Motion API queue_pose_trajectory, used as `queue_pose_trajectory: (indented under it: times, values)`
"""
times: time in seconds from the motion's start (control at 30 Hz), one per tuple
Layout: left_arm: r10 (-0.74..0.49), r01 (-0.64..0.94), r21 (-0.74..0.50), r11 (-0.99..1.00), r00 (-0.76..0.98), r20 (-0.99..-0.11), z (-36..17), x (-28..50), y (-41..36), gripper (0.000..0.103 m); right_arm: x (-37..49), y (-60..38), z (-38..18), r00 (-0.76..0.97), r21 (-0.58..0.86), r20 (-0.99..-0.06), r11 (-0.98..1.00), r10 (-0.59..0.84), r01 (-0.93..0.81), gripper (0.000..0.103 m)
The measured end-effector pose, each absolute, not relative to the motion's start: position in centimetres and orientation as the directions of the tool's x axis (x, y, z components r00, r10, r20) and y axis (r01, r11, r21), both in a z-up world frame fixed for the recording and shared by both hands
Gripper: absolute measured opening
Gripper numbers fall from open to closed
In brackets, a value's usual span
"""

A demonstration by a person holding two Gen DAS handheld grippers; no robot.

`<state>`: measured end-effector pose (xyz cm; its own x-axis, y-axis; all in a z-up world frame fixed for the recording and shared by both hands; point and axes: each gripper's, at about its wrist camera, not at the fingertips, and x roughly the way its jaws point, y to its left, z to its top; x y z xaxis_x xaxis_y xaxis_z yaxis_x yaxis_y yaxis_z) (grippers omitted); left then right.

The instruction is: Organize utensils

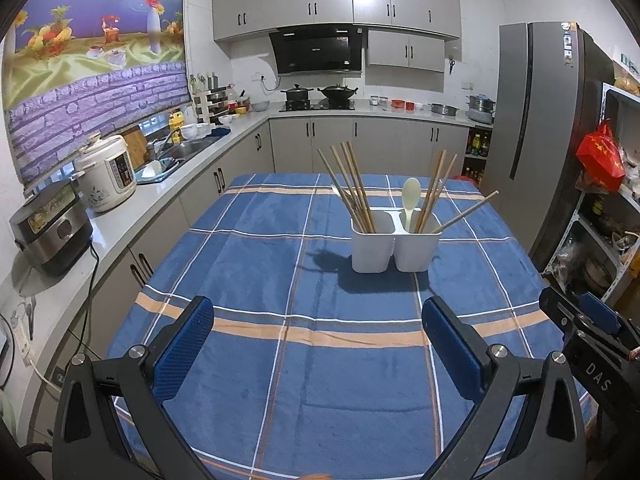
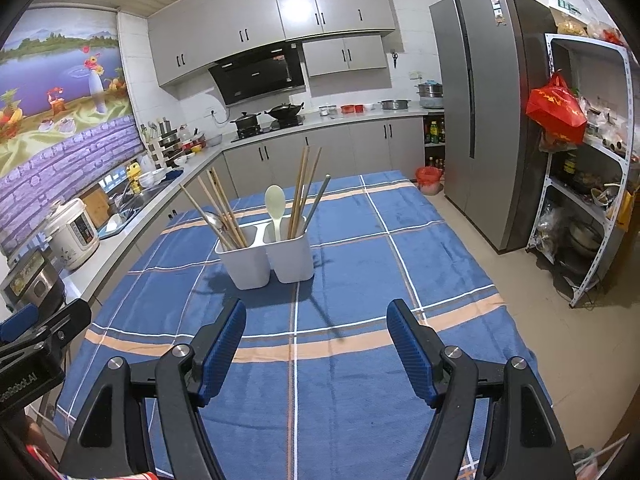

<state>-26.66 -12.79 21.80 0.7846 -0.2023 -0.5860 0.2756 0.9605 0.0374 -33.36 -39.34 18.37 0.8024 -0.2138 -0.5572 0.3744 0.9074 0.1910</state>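
A white two-compartment utensil holder (image 1: 394, 246) (image 2: 266, 256) stands on the blue plaid tablecloth (image 1: 280, 360) (image 2: 360, 360). Its left compartment holds several wooden chopsticks (image 1: 352, 184) (image 2: 218, 208) and a metal spoon (image 2: 214, 220). The right compartment holds a pale green spoon (image 1: 411, 200) (image 2: 275, 206), more chopsticks (image 1: 434, 190) (image 2: 302, 188) and a grey metal stick (image 2: 318, 200). My left gripper (image 1: 318, 320) hangs open near the table's front edge, nothing between its blue pads. My right gripper (image 2: 316, 328) is open too, empty, a short way in front of the holder.
A grey kitchen counter (image 1: 120, 216) with a rice cooker (image 1: 108, 172), another cooker (image 1: 52, 226) and a sink runs along the left. A tall grey fridge (image 2: 488, 112) and a cluttered metal shelf (image 2: 592, 184) with a red bag (image 2: 556, 108) stand at the right.
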Motion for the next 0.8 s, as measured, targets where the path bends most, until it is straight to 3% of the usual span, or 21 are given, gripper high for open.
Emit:
queue_pose_trajectory:
  times: [0.8]
  values:
    - [-0.216,0.298,0.035,0.954,0.763,-0.609,20.96,-27.26,-13.04,0.103,-34.01,-38.51,18.1,0.803,0.168,-0.554,0.916,-0.218,0.364,0.078]
